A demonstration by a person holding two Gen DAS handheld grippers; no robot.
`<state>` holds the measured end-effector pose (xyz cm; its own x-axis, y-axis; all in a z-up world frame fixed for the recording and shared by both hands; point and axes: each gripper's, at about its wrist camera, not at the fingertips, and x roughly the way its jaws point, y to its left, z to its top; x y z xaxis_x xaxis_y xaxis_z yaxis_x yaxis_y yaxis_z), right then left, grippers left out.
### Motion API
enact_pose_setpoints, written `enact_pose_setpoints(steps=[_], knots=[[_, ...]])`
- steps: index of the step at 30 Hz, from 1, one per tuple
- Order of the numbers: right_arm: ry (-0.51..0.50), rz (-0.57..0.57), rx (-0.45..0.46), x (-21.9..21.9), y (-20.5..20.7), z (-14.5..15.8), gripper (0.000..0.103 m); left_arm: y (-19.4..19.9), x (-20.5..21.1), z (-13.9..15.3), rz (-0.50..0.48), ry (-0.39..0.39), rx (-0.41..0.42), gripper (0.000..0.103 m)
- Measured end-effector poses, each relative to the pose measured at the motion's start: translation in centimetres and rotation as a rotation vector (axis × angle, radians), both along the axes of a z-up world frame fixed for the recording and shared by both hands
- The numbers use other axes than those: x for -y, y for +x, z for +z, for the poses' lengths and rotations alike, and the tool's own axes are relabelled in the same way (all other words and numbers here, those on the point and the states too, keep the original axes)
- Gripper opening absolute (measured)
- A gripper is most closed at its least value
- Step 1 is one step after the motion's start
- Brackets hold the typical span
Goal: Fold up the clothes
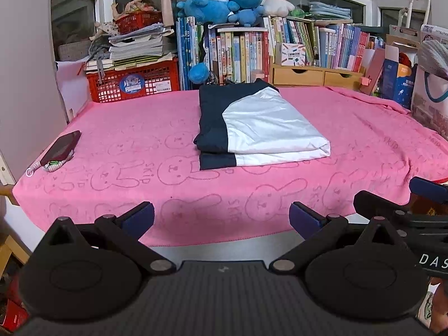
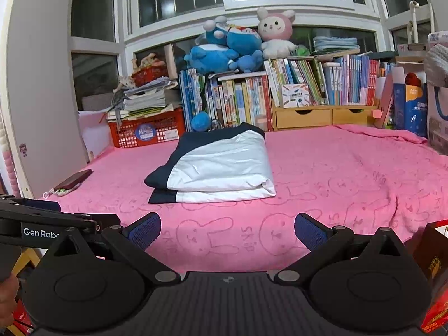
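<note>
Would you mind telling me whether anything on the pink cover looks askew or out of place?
Only small things: the folded shirt has its lower layer sticking out past the top fold at the near edge, so the fold is uneven. A phone lies near the pink cover's left edge. Nothing looks spilled or damaged.

Home room: plush toys (image 2: 238, 44) atop crowded children's bookshelf (image 2: 280, 92), pink bunny blanket (image 2: 350, 173) over table.
</note>
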<state>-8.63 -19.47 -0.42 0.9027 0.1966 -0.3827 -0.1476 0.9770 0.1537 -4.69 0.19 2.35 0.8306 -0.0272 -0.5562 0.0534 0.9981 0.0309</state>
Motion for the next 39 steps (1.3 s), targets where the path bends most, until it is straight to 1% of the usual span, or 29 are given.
enact_pose_setpoints(steps=[7, 10, 13, 15, 17, 21, 22, 24, 27, 29, 32, 39], knots=[[-0.003, -0.003, -0.018, -0.1, 0.1, -0.4, 0.103, 0.3, 0.0, -0.3, -0.001, -0.005, -0.022, 0.103], [-0.005, -0.001, -0.013, -0.1, 0.1, -0.4, 0.103, 0.6, 0.0, -0.2, -0.02, -0.007, -0.018, 0.103], [-0.028, 0.034, 0.009, 0.0, 0.6, 0.0, 0.103, 2.7, 0.1, 0.0, -0.053, -0.001, -0.029, 0.103], [-0.072, 0.047, 0.025, -0.1, 1.6, 0.5, 0.103, 4.1, 0.1, 0.1, -0.074, 0.003, -0.037, 0.103], [-0.126, 0.08, 0.019, 0.1, 2.9, 0.8, 0.103, 5.6, -0.1, 0.3, -0.107, 0.008, -0.053, 0.103], [-0.219, 0.201, -0.016, 0.7, 6.2, 1.3, 0.103, 8.6, -1.0, 0.5, -0.199, 0.017, -0.113, 0.103], [-0.243, 0.217, -0.02, 0.6, 6.7, 1.4, 0.103, 9.4, -1.3, 0.6, -0.219, 0.022, -0.128, 0.103], [-0.289, 0.246, -0.028, 0.6, 8.2, 1.6, 0.103, 10.9, -1.1, 0.5, -0.211, 0.07, -0.157, 0.103], [-0.322, 0.258, -0.058, 0.8, 10.7, 1.6, 0.103, 13.1, -0.8, 0.1, -0.197, 0.137, -0.202, 0.103], [-0.328, 0.259, -0.086, 0.4, 12.2, 1.2, 0.103, 14.3, -0.8, -0.5, -0.191, 0.145, -0.237, 0.103], [-0.336, 0.271, -0.112, -0.1, 14.0, 0.3, 0.103, 15.8, -1.0, -1.4, -0.186, 0.136, -0.276, 0.103], [-0.342, 0.282, -0.185, -0.6, 16.8, -2.1, 0.103, 16.9, -1.1, -1.8, -0.195, 0.093, -0.284, 0.103]])
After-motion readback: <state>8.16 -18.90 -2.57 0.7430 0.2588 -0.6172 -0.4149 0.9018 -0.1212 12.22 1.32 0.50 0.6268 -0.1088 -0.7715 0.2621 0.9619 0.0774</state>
